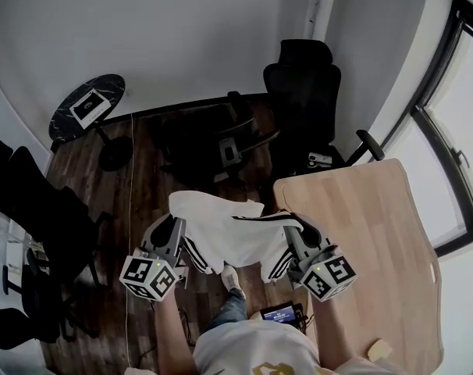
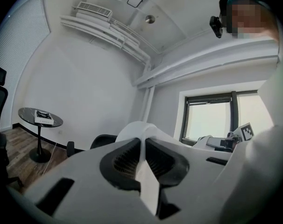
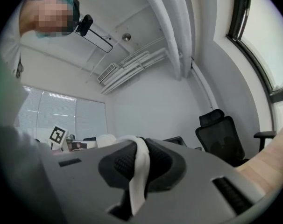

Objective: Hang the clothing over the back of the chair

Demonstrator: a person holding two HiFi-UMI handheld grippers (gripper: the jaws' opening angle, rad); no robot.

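Note:
A white garment with black side stripes (image 1: 230,231) hangs stretched between my two grippers, above the dark wood floor. My left gripper (image 1: 176,225) is shut on its left edge; in the left gripper view a fold of white cloth (image 2: 148,183) is pinched between the black pads (image 2: 125,160). My right gripper (image 1: 288,227) is shut on the right edge, and the right gripper view shows a white strip of cloth (image 3: 137,178) clamped in the jaws. A black office chair (image 1: 213,143) stands just beyond the garment. A taller black high-backed chair (image 1: 303,92) is behind it to the right.
A light wooden table (image 1: 369,233) lies at my right, close to the right gripper. A round dark side table (image 1: 104,92) with a white box stands far left. More black chairs (image 1: 33,209) line the left side. Windows (image 1: 447,123) run along the right.

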